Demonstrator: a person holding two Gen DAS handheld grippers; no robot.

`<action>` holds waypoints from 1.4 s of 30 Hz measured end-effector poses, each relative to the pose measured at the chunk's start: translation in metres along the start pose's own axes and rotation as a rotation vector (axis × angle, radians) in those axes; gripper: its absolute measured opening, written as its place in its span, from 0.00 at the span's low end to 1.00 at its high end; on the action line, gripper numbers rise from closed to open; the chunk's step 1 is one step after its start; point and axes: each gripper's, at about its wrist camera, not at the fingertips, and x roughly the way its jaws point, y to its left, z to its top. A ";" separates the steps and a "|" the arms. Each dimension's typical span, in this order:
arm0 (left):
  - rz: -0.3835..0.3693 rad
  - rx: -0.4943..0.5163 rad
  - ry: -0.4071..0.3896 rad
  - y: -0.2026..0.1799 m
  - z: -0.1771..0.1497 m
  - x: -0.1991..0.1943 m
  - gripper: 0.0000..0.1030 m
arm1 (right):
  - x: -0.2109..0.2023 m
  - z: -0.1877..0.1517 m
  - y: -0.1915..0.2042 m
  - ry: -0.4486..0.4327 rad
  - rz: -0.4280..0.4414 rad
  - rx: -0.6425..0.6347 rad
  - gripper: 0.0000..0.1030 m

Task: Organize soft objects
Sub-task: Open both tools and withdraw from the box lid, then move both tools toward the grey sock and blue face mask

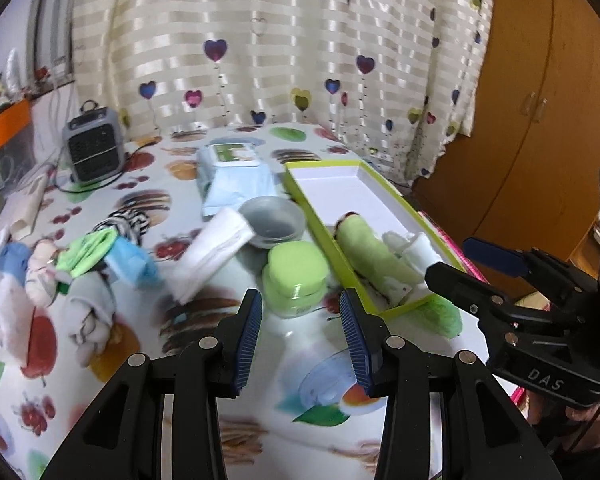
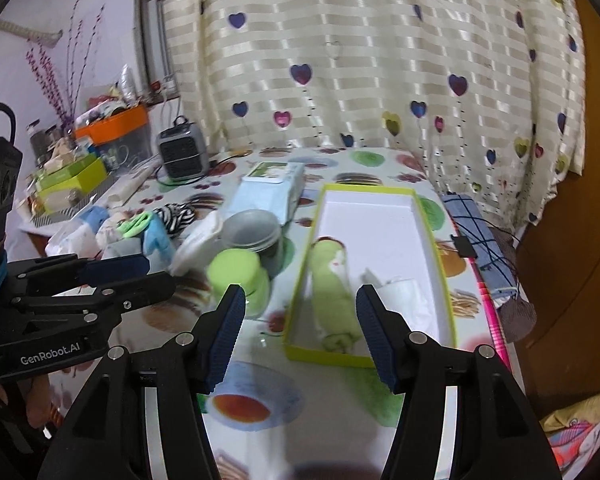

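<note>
A green-rimmed box point(image 2: 428, 236) lies open right of centre in the right wrist view, holding two soft items so far: a rolled green cloth point(image 2: 334, 300) along its left wall and a crumpled white cloth point(image 2: 400, 292) just beside it, both in the near half; the far half of the white floor is bare. The job looks under way, not done. Left of the box in the left wrist view, a folded white cloth point(image 1: 208, 256) rests against a clear plastic bowl point(image 1: 274, 222), and a loose heap waits further toward the left edge: a bright green piece point(image 1: 90, 252), a light blue piece point(image 1: 134, 262), a zebra-striped piece point(image 1: 130, 220) and pale printed cloths point(image 1: 4, 300). A lime-lidded jar point(image 1: 296, 276) stands beside the box's near corner, and another scrap of green point(image 1: 440, 316) shows just outside the near end wall. Both tools are empty. The left gripper point(image 1: 300, 336) hangs over the fruit-print tablecloth point(image 1: 308, 412) with its jaws apart, nothing between them. The right gripper point(image 2: 300, 332) hangs at the near end of the box, jaws likewise spread and gripping nothing. Most of the sorting appears still to come.
</note>
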 end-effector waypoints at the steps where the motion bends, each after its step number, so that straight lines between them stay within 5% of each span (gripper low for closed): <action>1: 0.005 -0.007 0.001 0.003 -0.002 -0.002 0.38 | 0.000 0.000 0.003 0.002 0.003 -0.002 0.57; 42: 0.140 -0.110 0.023 0.061 -0.035 -0.010 0.38 | 0.026 0.005 0.071 0.053 0.117 -0.106 0.57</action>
